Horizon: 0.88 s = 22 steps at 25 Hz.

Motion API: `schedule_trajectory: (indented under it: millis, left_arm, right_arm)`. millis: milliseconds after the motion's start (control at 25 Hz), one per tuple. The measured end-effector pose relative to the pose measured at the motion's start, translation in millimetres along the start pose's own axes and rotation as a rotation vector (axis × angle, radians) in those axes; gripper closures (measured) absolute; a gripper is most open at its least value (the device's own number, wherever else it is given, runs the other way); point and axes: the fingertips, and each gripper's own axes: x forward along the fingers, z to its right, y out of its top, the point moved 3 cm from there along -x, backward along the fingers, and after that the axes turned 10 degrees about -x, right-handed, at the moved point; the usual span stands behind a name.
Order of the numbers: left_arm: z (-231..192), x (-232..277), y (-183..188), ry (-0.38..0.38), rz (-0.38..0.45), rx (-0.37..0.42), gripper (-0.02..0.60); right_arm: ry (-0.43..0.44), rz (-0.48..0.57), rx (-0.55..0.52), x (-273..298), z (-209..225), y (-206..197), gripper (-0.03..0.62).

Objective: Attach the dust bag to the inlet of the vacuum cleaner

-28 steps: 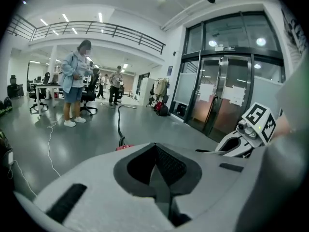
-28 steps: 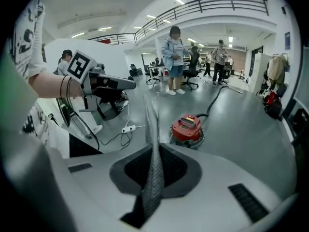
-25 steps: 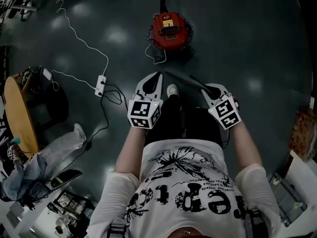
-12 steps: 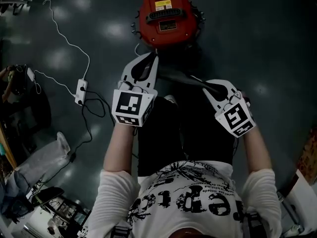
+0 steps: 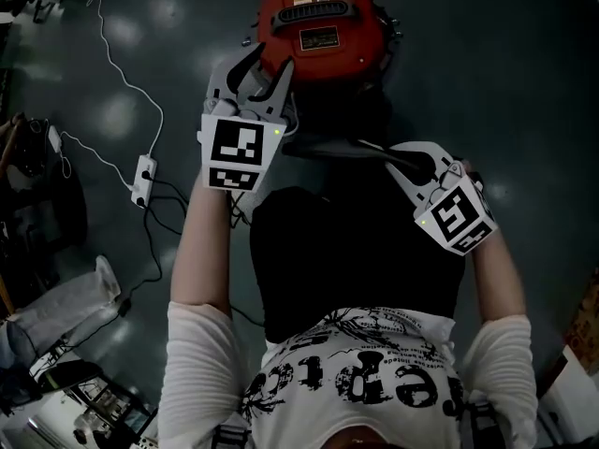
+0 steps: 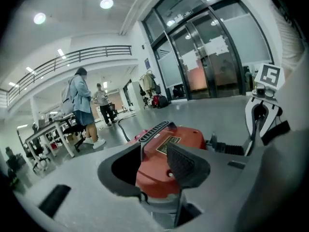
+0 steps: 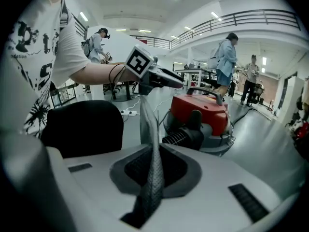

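- Note the left gripper (image 6: 155,161), jaws opening with nothing pinched between the pads, and the red vacuum cleaner (image 5: 323,26) just beyond the fingertips, its black top handle (image 6: 155,128) straight ahead of the gap.
- Leave the right gripper (image 7: 153,172) clamped on the dust bag (image 7: 149,129): grey mesh fold pinched flat between the pads, free end rising past the fingertips towards the left gripper.
- Look for the black ribbed inlet (image 7: 186,135) low on the vacuum's side, ahead and slightly right of the right fingertips (probably the port meant by the task, mouth not visible from here).
- Bring the open left pads back to the bag's loose end and close near its opening rather than mid-fabric; judging by the limp fold, expect sagging and twisting.
- Spread the collar between both sets of fingertips, square it to the inlet, then push on evenly.
- Avoid pulling from one side only, likely to skew the collar or drag the mesh out of the right pads.
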Motion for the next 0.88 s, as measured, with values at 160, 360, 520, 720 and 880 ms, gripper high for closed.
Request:
schedule_trajectory:
  millis: [160,360,520,720,880]
  left_arm:
    - [-12.7,41.9,8.4,-0.059,-0.101,0.201,0.386]
    - [-12.6,84.4,0.7,-0.145,-0.234,0.362,0.383]
    - [-5.0,103.6,4.5,-0.193,-0.263,0.423,0.383]
    - [1.0,109.4,9.1,-0.252,-0.249,0.51,0.445]
    - [1.3,107.4,11.2,-0.254,-0.225,0.509,0.446]
  right_arm:
    - [0.029,0.0,0.005,0.4,2.1,-2.5,0.571]
    - [0.038,0.001,0.005,9.7,0.6,-9.0,0.571]
    - [0.037,-0.017,-0.007,8.8,5.3,-13.3,0.571]
    - [0.026,-0.021,-0.019,13.2,5.4,-16.0,0.571]
    - [-0.006,-0.013,-0.005,16.0,9.9,-17.7,0.571]
